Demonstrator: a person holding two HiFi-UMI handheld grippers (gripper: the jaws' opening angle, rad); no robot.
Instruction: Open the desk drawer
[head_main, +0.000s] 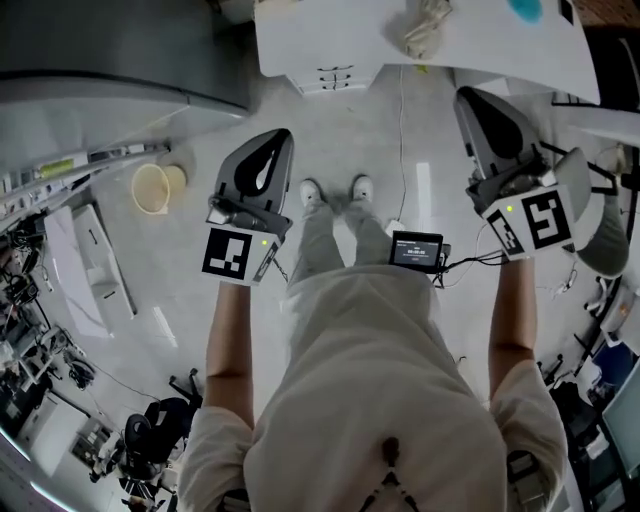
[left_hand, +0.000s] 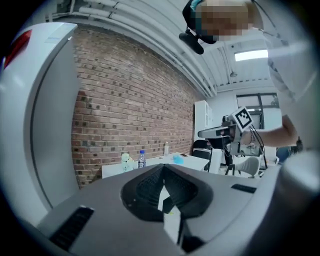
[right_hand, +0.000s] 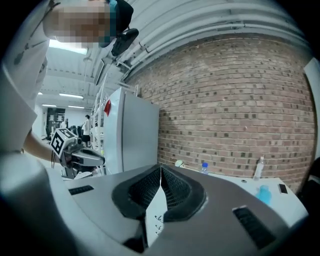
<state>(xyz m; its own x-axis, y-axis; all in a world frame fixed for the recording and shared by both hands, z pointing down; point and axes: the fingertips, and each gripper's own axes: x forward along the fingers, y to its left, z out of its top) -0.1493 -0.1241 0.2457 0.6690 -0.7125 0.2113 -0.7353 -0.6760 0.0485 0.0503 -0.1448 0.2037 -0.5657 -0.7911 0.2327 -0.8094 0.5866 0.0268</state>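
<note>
Head view, desk (head_main: 330, 30) cut off at top, drawer fronts (head_main: 335, 78) small, indistinct

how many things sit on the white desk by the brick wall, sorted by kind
bottles: 2
pale lumpy item: 1
blue item: 1
small black item: 1
total: 5

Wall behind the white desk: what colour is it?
The wall is reddish-brown brick, clearest in the right gripper view.
</note>
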